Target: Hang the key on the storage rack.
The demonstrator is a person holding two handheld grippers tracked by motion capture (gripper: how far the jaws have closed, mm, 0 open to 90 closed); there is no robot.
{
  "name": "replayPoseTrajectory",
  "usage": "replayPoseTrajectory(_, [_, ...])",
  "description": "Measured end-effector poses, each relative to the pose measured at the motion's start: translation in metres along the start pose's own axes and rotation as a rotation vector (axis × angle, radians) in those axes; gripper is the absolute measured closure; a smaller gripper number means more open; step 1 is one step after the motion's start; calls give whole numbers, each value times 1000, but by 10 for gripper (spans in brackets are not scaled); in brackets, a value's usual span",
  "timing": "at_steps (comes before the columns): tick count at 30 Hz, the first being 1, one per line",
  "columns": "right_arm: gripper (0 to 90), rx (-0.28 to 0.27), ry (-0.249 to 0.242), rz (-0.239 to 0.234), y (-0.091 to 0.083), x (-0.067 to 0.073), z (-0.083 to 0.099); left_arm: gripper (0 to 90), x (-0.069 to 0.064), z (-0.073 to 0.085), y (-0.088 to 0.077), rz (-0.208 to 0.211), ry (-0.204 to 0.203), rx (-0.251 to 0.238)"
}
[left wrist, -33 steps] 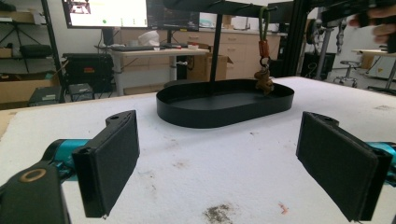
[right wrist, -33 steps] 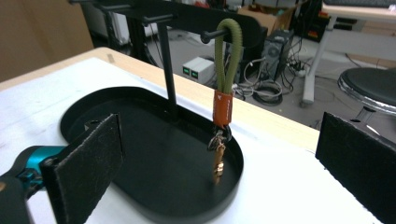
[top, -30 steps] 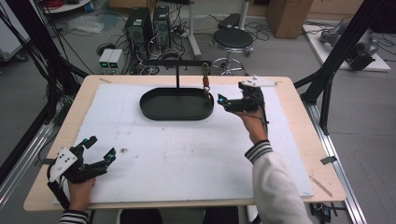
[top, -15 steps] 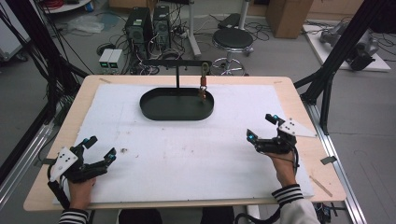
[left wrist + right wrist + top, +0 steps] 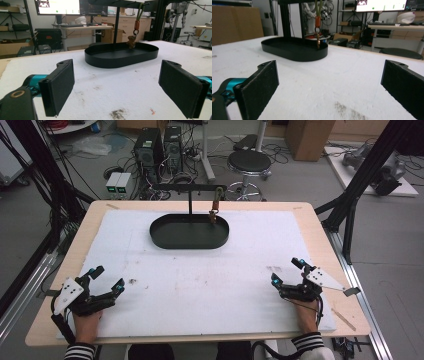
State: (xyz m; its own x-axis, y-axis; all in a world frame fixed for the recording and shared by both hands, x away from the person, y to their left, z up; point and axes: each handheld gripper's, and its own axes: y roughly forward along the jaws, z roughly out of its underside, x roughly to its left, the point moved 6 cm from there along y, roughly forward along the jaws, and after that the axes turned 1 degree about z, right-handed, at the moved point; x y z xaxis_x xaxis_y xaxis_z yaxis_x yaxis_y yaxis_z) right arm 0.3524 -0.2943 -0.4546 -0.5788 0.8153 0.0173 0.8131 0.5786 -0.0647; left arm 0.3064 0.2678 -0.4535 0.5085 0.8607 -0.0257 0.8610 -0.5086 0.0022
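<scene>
left gripper [image 5: 105, 279] near-left corner, jaws spread wide, holding nothing | right gripper [image 5: 289, 272] near-right, jaws wide apart, empty | both rest on white foam table cover [image 5: 200, 285] | black oval metal tray [image 5: 189, 231] far centre, well apart from both | small brown object on orange clip [image 5: 213, 213] hangs from black stand [image 5: 189, 186] over tray's right end

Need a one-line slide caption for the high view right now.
Both open grippers, left and right, rest at the near table corners; keychain hangs over black tray.
</scene>
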Motion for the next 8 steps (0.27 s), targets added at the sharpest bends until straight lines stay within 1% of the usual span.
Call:
replayPoseTrajectory(3, [4,-1,9,-2,0,-1,0,138,1,0,0,-1,-3,1])
replayPoseTrajectory(5, [5,-1,14,6,0,-1,1,138,0,0,0,0,-2,0])
replayPoseTrajectory(8, [5,7,-11,11,1,0,1,138,0,0,0,1,1,-3])
